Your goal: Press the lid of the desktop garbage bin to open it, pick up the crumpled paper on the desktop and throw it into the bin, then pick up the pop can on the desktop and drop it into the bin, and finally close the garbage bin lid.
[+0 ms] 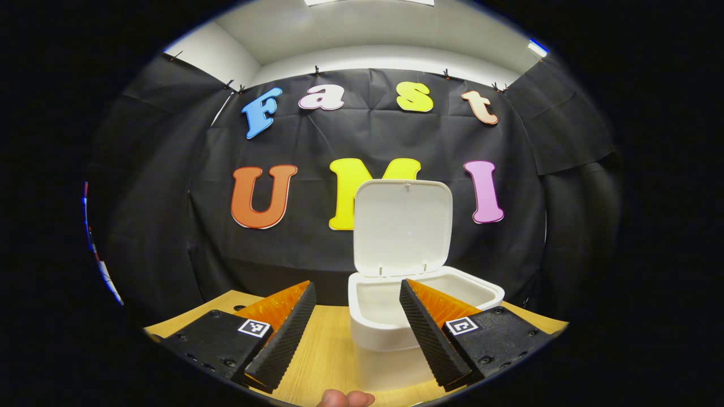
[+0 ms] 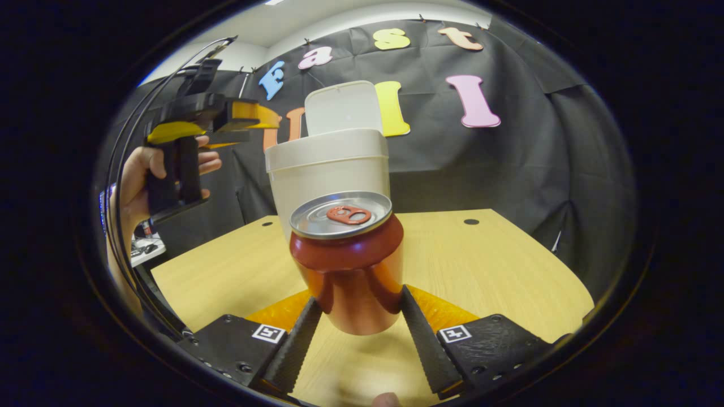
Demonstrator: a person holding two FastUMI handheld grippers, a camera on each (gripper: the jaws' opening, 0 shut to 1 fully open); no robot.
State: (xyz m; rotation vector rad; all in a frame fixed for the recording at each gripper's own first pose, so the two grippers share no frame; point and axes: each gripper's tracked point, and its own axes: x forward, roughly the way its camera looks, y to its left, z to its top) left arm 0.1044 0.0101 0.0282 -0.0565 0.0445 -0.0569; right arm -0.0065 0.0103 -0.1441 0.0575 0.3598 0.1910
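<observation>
1. The white plastic desktop garbage bin (image 1: pixel 390 322) stands on the light wooden desktop (image 1: pixel 322 362), in front of the black cloth wall. Its flat, round-cornered white lid (image 1: pixel 403 226) stands upright on the hinge at the bin's rear rim, leaving the mouth open.
2. In the left gripper view, the left gripper (image 1: pixel 357 333) is raised above the desktop just before the bin, with its jaws spread apart and nothing between them. One finger overlaps the bin's near rim in the picture; the other lies to the side of the bin over bare wood.
3. A fingertip (image 1: pixel 345 399) shows at the bottom edge of that view, below the bin.
4. In the right gripper view, the red metal pop can (image 2: pixel 348 263), silver-topped with a red pull tab, sits upright between the fingers of the right gripper (image 2: pixel 357 316). Both fingers press against its lower sides, so the can is clamped. The can hides the bin's lower front.
5. Whether the can's base touches the desktop or is lifted clear of it cannot be judged with certainty.
6. Also in the right gripper view, the left gripper (image 2: pixel 249 121) is held by a hand (image 2: pixel 138 181) beside the bin, level with its open lid.
</observation>
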